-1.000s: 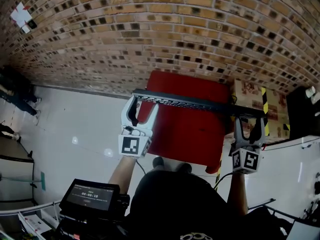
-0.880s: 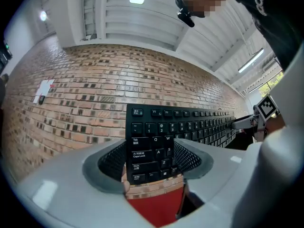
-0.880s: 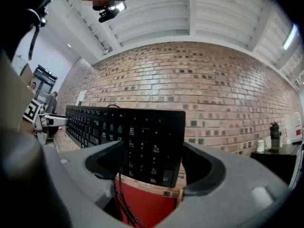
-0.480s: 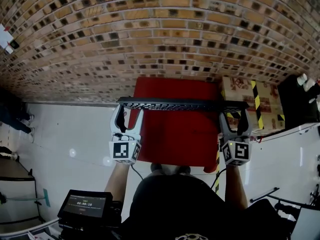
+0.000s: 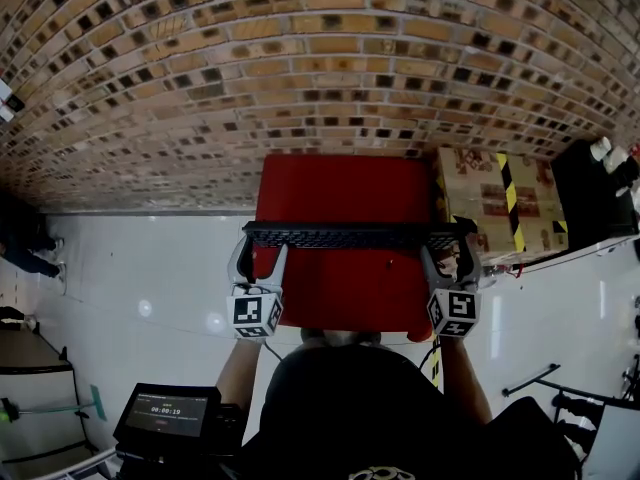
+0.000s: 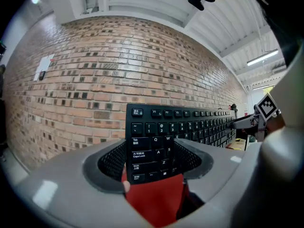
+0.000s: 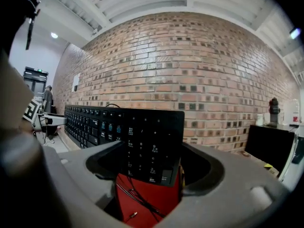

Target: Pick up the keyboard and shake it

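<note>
Brickwork (image 5: 300, 68) in brown and tan fills the background as a person holds a black full-size computer keyboard (image 5: 355, 235) in the air above a red rectangular desk (image 5: 340, 293), one claw at each end. The left claw (image 5: 260, 250) is clamped on the end with the Esc, Tab and Caps Lock keys. The left gripper view shows that end wedged between both jaws, with the keys facing back toward the person. The right claw (image 5: 450, 255) is closed in the same way on the number-pad end. The keyboard runs level from side to side between the two claws and appears clear of the desk. In the right gripper view a thin black cable (image 7: 137, 194) trails below the keyboard across the red surface. A cardboard box with black-and-yellow striped tape (image 5: 490, 198) stands just beyond the desk's right edge.

The pick-up looks complete, so the shaking is the step in hand. That move calls for both claws to stay tight and travel together, because uneven motion could twist the keyboard or work one end loose. The loose cable may also whip about or snag.
</note>
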The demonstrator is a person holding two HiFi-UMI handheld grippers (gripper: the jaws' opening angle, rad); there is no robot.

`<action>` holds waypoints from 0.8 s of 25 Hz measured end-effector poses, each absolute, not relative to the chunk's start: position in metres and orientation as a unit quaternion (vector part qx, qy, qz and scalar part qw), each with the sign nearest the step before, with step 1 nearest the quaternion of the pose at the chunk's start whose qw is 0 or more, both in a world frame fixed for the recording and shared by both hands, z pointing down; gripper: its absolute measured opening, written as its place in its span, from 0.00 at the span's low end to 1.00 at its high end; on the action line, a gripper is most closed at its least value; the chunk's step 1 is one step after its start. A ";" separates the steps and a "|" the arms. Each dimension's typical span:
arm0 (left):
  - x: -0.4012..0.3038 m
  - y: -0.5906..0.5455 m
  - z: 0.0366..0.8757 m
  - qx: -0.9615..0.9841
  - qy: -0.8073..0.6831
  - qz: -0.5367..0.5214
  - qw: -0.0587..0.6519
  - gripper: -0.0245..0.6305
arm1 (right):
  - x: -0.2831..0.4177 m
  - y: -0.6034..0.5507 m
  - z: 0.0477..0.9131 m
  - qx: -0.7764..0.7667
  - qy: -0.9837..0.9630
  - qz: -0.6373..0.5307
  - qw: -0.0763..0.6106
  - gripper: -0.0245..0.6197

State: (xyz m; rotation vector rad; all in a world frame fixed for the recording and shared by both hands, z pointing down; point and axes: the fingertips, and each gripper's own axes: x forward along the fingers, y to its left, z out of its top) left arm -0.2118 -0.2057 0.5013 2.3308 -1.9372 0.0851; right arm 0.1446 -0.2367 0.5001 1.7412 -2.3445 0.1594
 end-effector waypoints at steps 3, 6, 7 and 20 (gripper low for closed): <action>-0.212 -0.198 0.518 0.765 -0.638 0.036 0.076 0.52 | 0.143 -0.229 0.515 0.587 -0.796 0.064 0.132 0.58; -0.214 -0.196 0.524 0.762 -0.642 0.038 0.077 0.52 | 0.143 -0.228 0.521 0.584 -0.796 0.067 0.142 0.58; -0.216 -0.197 0.525 0.761 -0.643 0.040 0.074 0.52 | 0.143 -0.229 0.521 0.584 -0.796 0.067 0.142 0.58; -0.211 -0.196 0.522 0.764 -0.640 0.040 0.080 0.52 | 0.145 -0.228 0.519 0.587 -0.794 0.067 0.138 0.58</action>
